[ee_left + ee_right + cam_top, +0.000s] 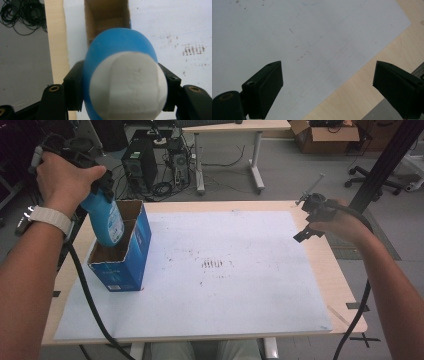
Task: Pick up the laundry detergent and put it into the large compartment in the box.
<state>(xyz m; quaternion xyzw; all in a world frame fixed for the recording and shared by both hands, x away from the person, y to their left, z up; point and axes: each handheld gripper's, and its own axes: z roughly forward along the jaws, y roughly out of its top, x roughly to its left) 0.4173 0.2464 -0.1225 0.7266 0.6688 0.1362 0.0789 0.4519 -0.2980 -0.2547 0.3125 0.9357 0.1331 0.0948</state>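
- The left gripper point(102, 195), at about 10 o'clock on the table, has its jaws clamped on a blue bottle point(106, 220) with a white cap point(127, 86); the bottle hangs tilted, its lower end dipping into the open top of a blue cardboard box point(122, 255).
- The box stands on the white sheet point(225, 270) near the table's point(345, 285) left edge, brown inside.
- Risk, as I judge it: the tilted bottle could catch the box rim and tip or shove the box toward the edge, since nothing steadies it. A round body between flat jaws could also slip.
- The left gripper view looks down the bottle's cap and shows both jaws pressed against its sides, with the box opening point(107, 17) straight beyond; the high view shows the tilt instead.
- The right gripper point(312, 220) hovers at about 2 o'clock, well apart from the box, jaws wide and empty.
- The right gripper view shows faint scuffs on the sheet and its corner over bare wood.
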